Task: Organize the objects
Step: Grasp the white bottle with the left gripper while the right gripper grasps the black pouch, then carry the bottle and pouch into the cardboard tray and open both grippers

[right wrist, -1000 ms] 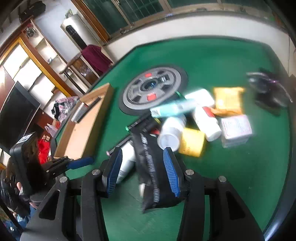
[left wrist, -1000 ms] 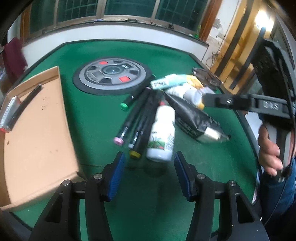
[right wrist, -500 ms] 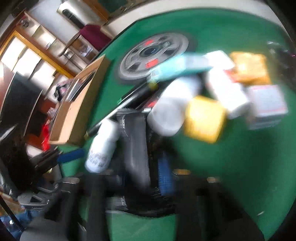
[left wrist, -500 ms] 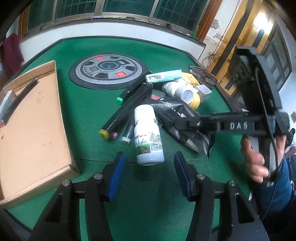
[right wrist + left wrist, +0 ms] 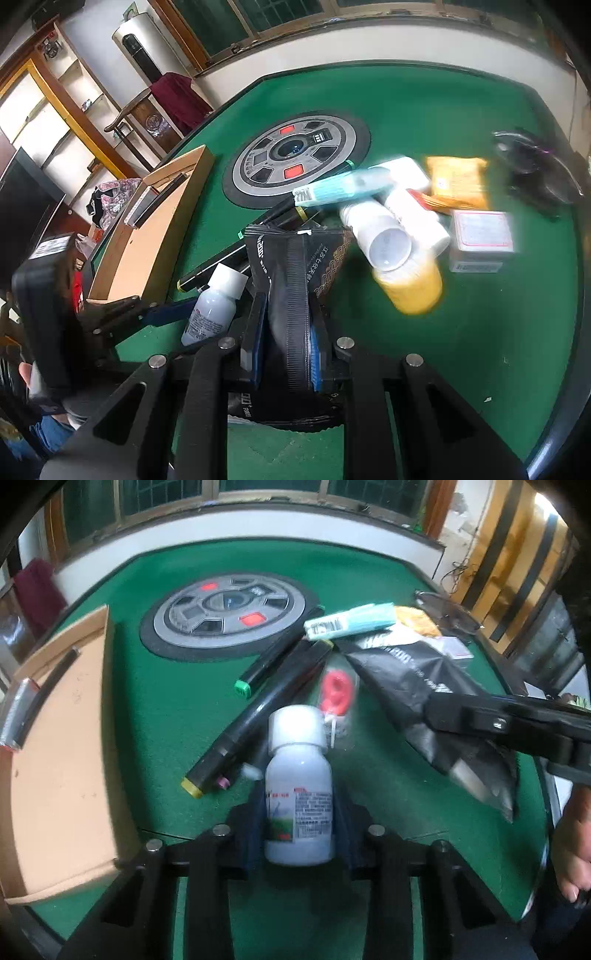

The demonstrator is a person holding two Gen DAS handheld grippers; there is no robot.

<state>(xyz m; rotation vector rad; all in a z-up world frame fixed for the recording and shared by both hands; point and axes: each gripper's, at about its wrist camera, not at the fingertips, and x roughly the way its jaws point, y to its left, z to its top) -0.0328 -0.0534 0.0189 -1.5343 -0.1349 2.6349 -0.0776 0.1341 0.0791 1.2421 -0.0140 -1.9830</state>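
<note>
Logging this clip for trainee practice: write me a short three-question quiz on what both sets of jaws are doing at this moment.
1. True or false: the left gripper is shut on the white bottle.
2. What does the right gripper hold? A) black pouch B) yellow jar C) teal tube
3. Where is the cardboard tray in the left wrist view?

Key: 1 true; 2 A; 3 left side, on the green table.

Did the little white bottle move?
Yes. The white bottle slid away from the markers and now sits between the left gripper pads.
</note>
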